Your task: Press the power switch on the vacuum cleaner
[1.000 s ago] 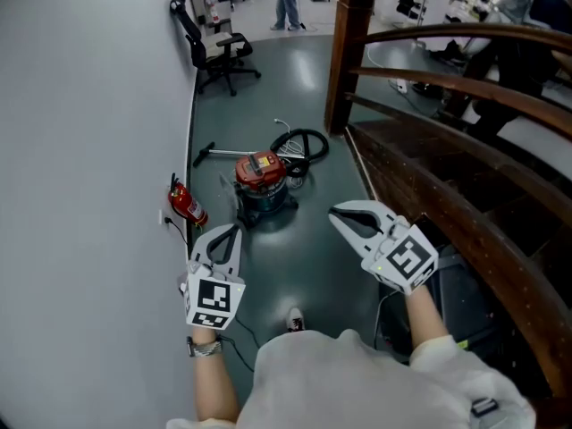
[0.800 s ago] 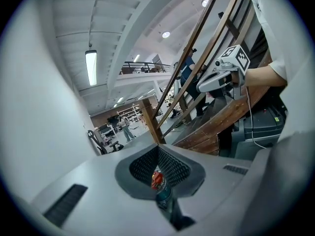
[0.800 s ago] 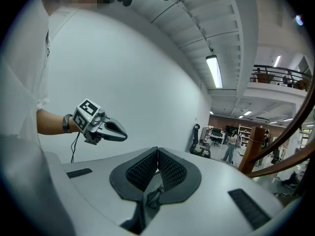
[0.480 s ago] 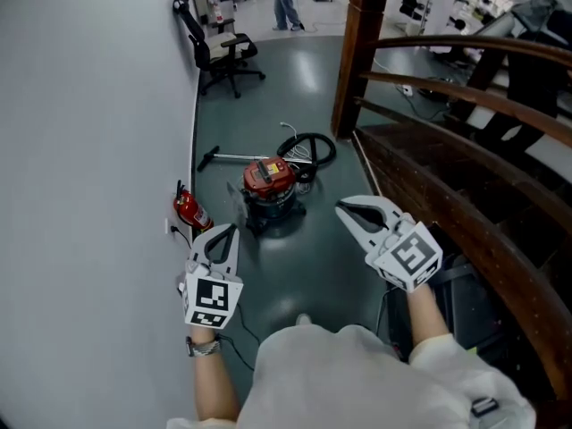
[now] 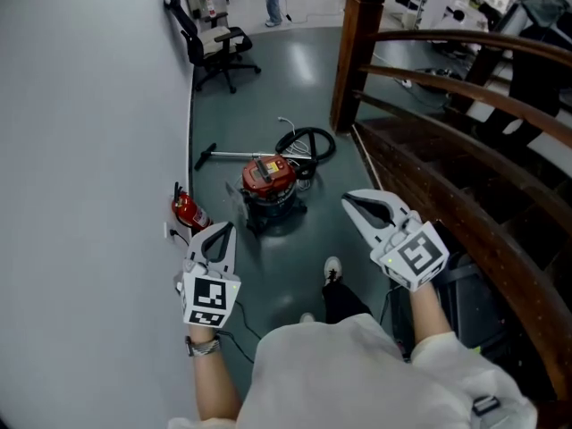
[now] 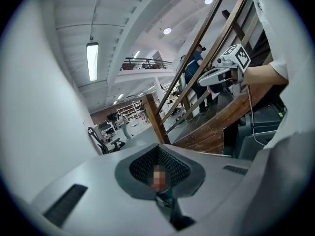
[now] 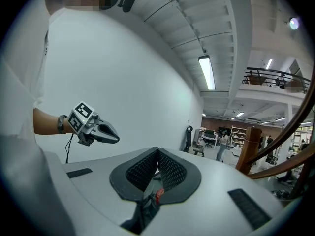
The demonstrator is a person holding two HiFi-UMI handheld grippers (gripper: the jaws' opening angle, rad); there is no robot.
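Red fire extinguisher [image 5: 186, 209] stands low against the pale grey wall [image 5: 89, 150], far left. Left gripper [image 5: 227, 228]: jaws clenched together, nothing between them, held in the air near the extinguisher. Red-lidded, dark-bodied canister vacuum cleaner [image 5: 268, 189] sits on the grey-green floor [image 5: 286, 79] ahead, between the two grippers and well apart from both; its switch is too small to make out. Coiled black hose [image 5: 308, 141] lies just behind it. Right gripper [image 5: 349, 201]: jaws clenched, empty, beside the brown wooden stair railing [image 5: 465, 105]
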